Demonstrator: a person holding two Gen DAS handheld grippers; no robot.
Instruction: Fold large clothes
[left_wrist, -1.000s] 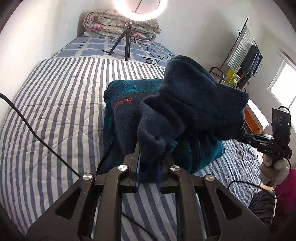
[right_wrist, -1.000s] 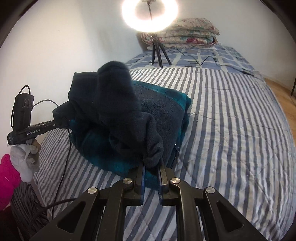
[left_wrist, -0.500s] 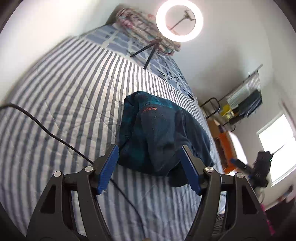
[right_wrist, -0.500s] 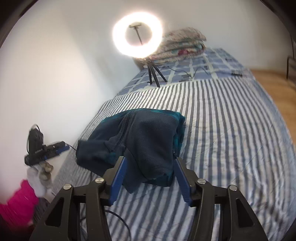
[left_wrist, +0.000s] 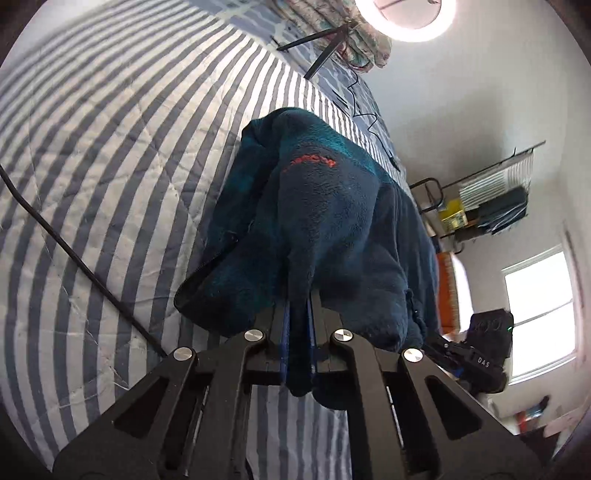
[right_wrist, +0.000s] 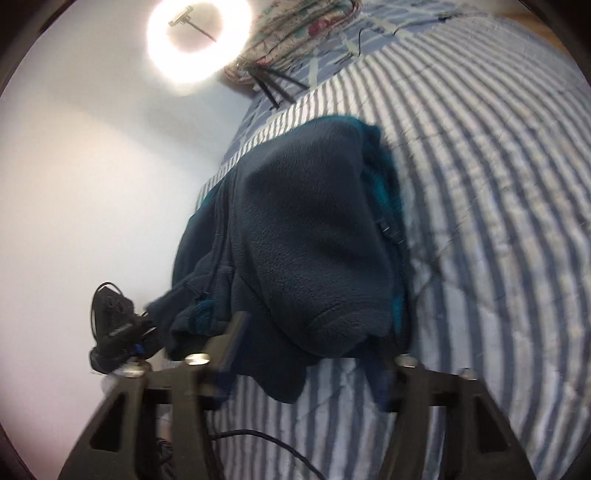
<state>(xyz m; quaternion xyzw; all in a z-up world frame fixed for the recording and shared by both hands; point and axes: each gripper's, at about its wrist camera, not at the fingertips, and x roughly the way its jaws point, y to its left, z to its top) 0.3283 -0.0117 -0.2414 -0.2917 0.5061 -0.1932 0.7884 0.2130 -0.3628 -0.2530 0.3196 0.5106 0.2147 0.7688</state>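
- The left gripper has just been closing, and its blue pads now pinch a ridge of the fleece jacket at the near hem.
- The jacket lies bundled on the striped quilt, part-folded, thick and slumping.
- Judgement: lift both corners together, level and slow, or the bulky pile sags unevenly.
- The right gripper has been closing too; its jaws stand apart around the hem, blurred, pads apparently not yet pressing.
- Soft deep-teal fleece, orange embroidered logo, zip edges.
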